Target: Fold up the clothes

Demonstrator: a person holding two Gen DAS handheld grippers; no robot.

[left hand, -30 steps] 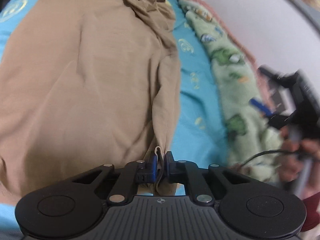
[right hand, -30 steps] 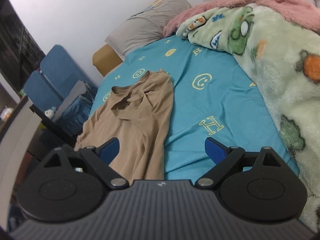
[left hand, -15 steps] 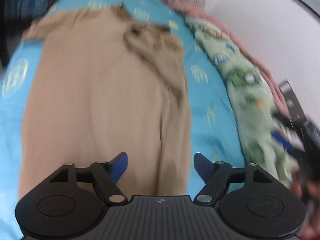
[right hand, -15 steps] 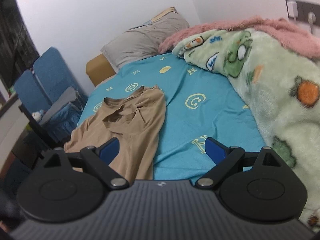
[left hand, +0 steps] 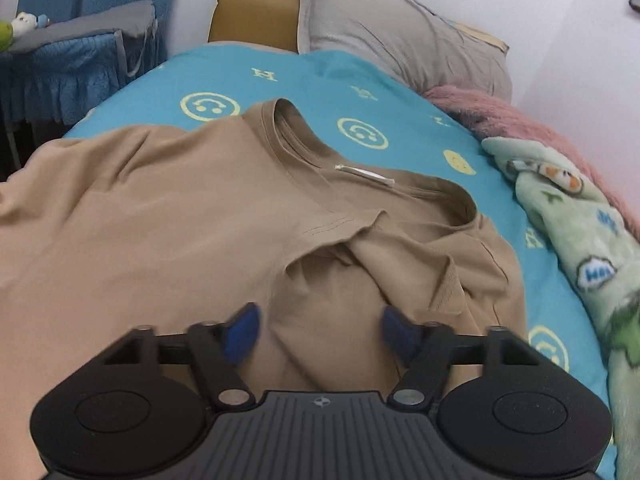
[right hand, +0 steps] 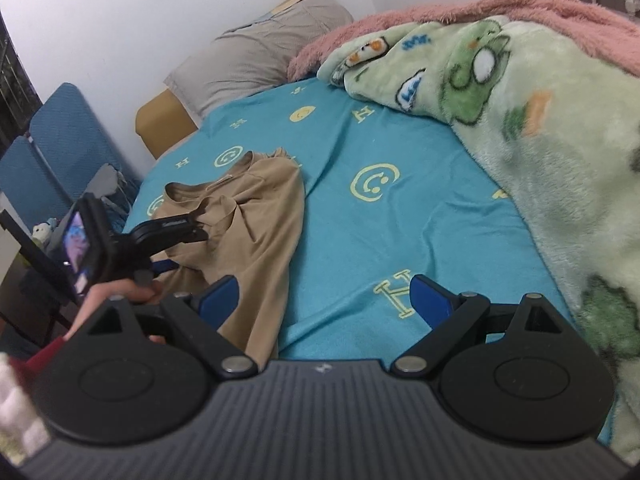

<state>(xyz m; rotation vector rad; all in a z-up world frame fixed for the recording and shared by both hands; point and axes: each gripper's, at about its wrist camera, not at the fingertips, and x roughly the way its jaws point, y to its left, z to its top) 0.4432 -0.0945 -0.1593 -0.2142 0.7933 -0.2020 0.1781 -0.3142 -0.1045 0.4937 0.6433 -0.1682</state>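
A tan T-shirt [left hand: 168, 240] lies on the blue smiley-print bedsheet [left hand: 224, 76], collar toward the pillow, its right sleeve folded in over the chest. My left gripper [left hand: 320, 334] is open and empty, hovering just above the shirt near the folded sleeve. In the right wrist view the shirt [right hand: 256, 224] lies at the left. My right gripper [right hand: 324, 298] is open and empty above the sheet [right hand: 384, 240], to the right of the shirt's lower edge. The left gripper [right hand: 172, 240] shows there over the shirt.
A green cartoon blanket [right hand: 540, 132] and a pink fleece [right hand: 520, 12] are heaped along the right side by the wall. A grey pillow [left hand: 404, 44] and a tan cushion [left hand: 252, 12] lie at the head. A blue crib [left hand: 72, 56] stands beside the bed on the left.
My left gripper let go of the shirt's hem, opened, and moved up the shirt toward the collar and folded sleeve. My right gripper stayed open and shifted only a little.
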